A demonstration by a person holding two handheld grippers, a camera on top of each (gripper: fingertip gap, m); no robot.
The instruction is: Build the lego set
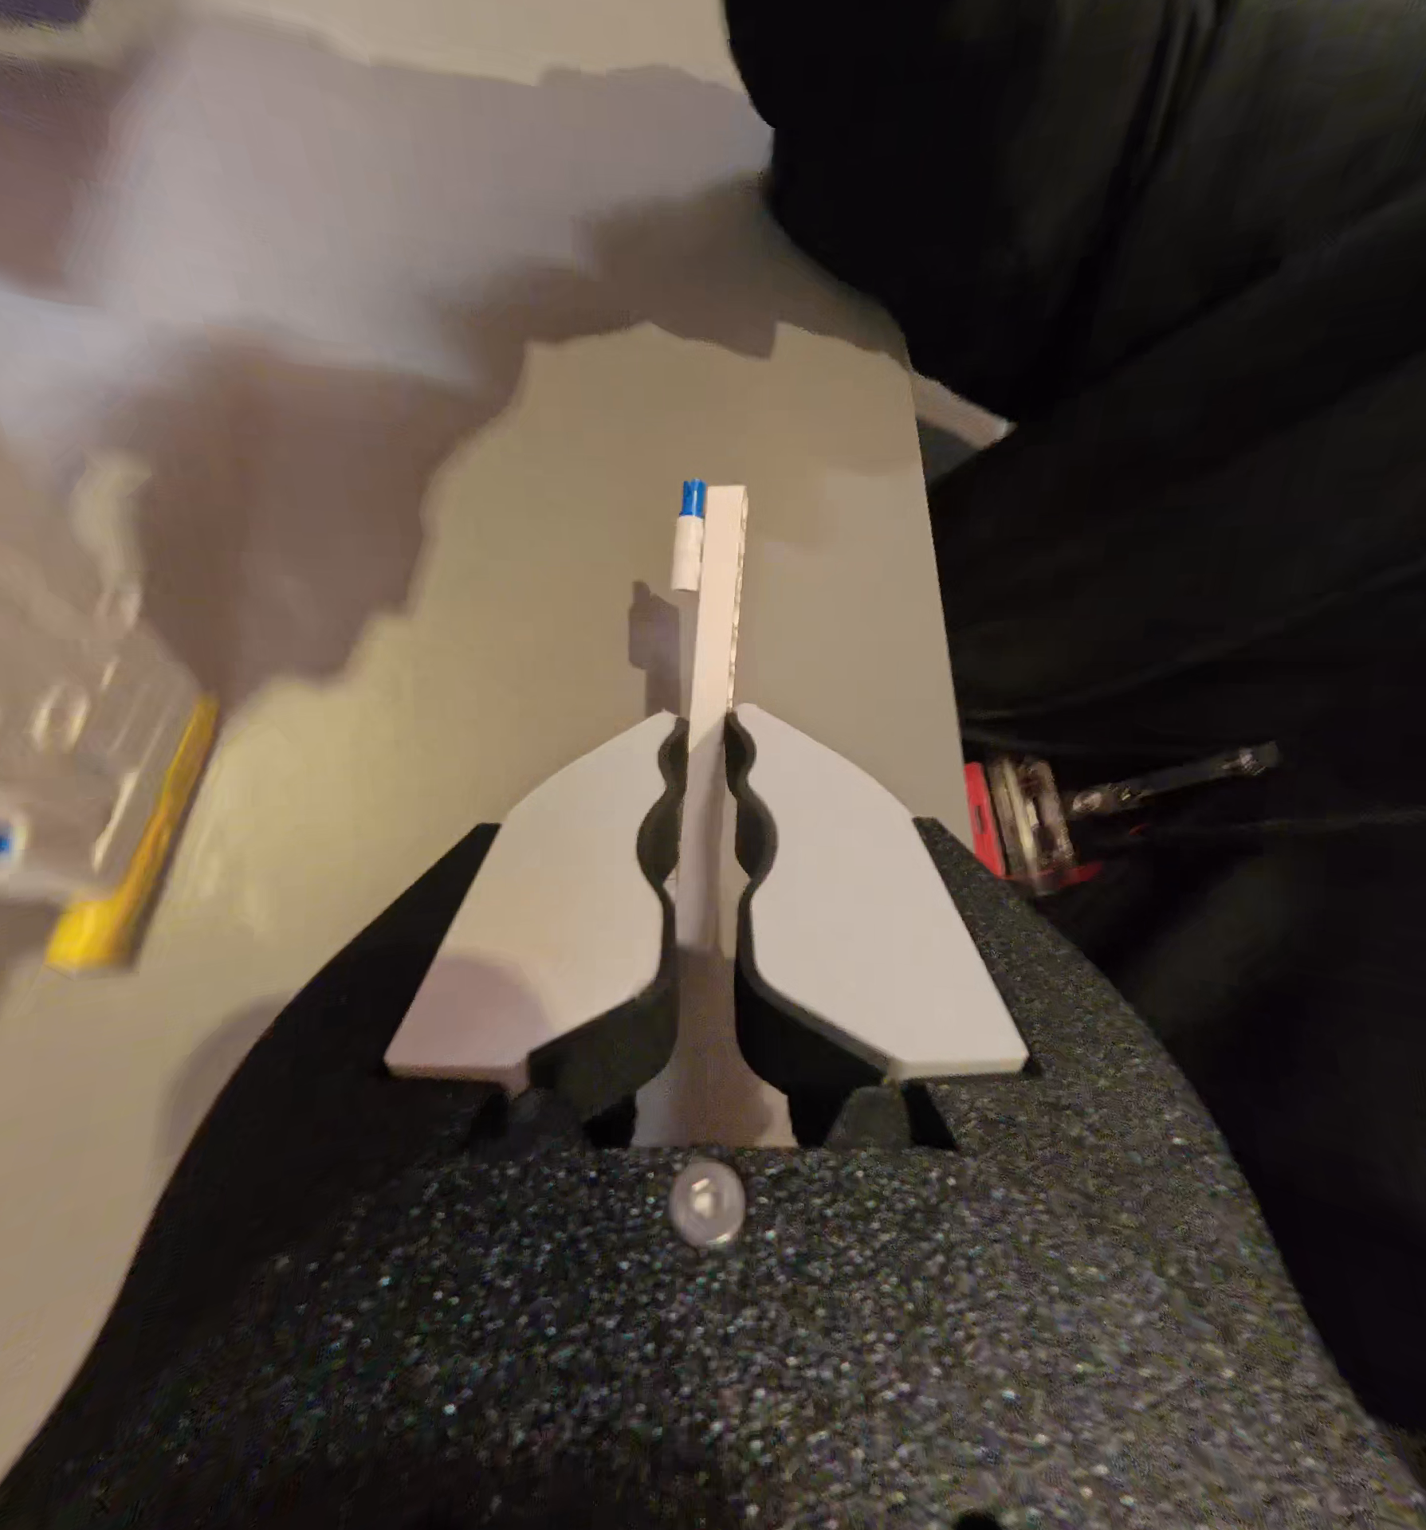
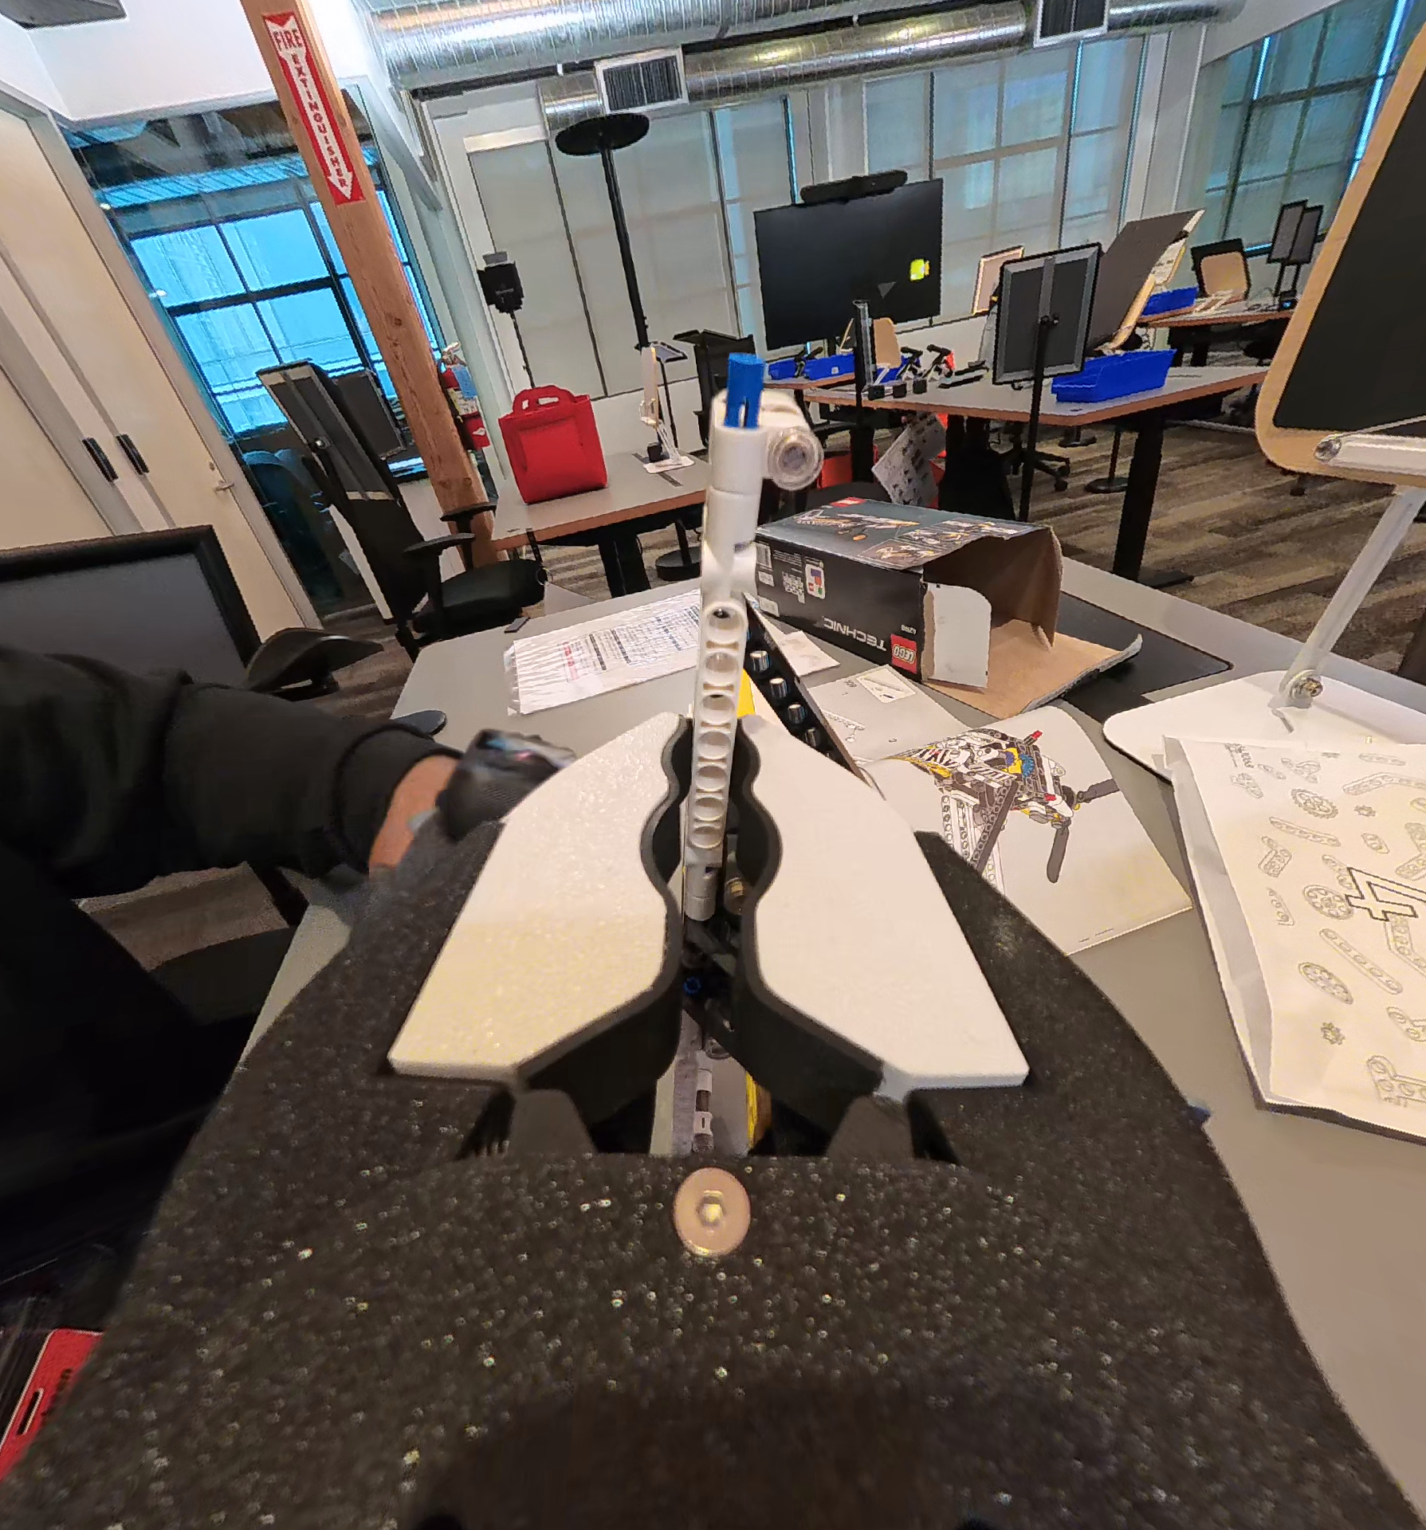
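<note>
The left wrist view is dim and warm, its left half smeared by motion blur; hard shadows fall across the grey table and the right side sinks into near-black. The right wrist view is bright and sharp — daylight enters through the windows at upper left and centre. Both views bow at the edges — wide-angle distortion.

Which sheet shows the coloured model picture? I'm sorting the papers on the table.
The booklet just right of the right gripper; the big sheet farther right has only outlines.
</note>
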